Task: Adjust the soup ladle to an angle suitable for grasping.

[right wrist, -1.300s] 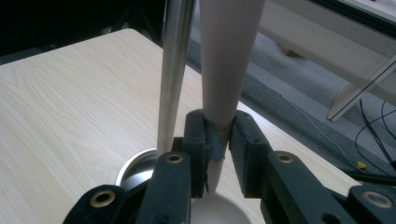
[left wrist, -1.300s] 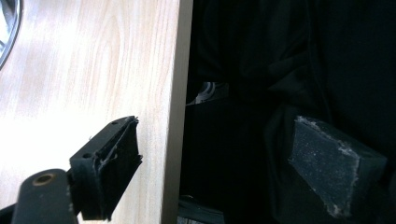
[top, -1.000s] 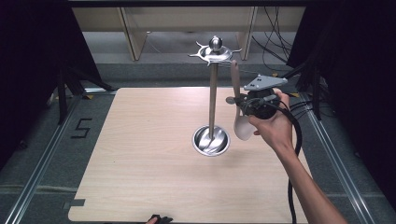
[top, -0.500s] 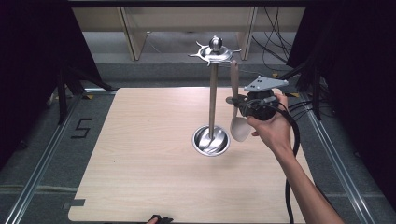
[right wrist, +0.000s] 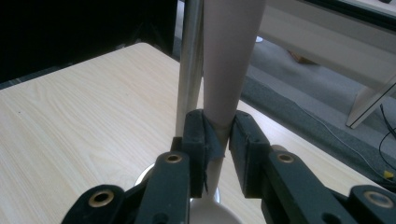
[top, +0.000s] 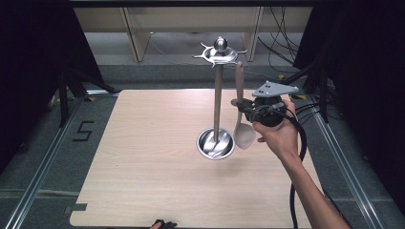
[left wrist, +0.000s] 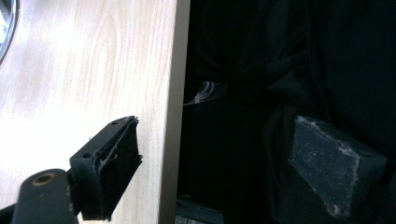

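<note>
right gripper [right wrist: 216,140]: clamped on spoon [top: 239,107] handle's narrow neck, spoon upright beside rack [top: 218,102] pole, bowl down | left gripper [left wrist: 215,163]: jaws apart, nothing between, off table [left wrist: 70,70] edge | handling: likely light, stiff, smooth; grip neck | high view shows rack's top hooks; right gripper view shows pad contact.
</note>
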Demonstrator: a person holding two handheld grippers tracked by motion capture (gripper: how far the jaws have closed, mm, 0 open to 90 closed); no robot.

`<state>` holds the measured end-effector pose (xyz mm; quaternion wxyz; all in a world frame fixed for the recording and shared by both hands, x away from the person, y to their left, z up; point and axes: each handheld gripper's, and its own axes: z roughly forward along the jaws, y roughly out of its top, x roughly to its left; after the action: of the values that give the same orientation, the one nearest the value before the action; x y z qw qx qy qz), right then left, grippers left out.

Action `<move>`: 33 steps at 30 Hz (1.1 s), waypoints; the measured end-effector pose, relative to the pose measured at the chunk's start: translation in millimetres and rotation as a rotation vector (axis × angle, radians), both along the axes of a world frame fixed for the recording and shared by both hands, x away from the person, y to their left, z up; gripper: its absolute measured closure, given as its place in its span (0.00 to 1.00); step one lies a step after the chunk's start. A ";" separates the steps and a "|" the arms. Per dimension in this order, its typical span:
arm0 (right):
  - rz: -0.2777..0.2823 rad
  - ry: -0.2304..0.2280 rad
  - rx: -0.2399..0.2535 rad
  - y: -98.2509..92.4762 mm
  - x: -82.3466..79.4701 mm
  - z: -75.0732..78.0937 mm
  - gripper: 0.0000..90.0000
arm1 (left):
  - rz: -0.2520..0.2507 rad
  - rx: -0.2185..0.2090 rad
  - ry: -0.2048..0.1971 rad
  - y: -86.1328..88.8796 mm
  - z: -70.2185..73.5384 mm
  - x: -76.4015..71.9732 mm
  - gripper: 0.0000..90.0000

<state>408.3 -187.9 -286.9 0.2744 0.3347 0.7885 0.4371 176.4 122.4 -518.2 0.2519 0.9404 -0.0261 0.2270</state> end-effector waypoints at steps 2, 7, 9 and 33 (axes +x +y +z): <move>-0.003 0.004 0.004 0.1 -0.7 -0.5 0.86 | -0.001 0.003 0.006 0.0 0.1 0.3 0.17; 0.008 0.007 0.013 1.3 -2.5 -1.7 0.85 | -0.016 0.009 0.017 -0.4 -0.2 1.1 0.17; 0.010 0.006 0.017 1.8 -2.6 -2.1 0.85 | -0.014 0.011 0.012 -0.5 -0.6 0.8 0.17; 0.041 -0.032 0.116 0.8 -16.1 0.6 0.71 | -0.001 0.002 0.009 0.0 -0.1 0.4 0.17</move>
<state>392.2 -187.1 -286.3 0.2582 0.3266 0.7641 0.4928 176.8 122.4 -518.3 0.2513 0.9416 -0.0258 0.2226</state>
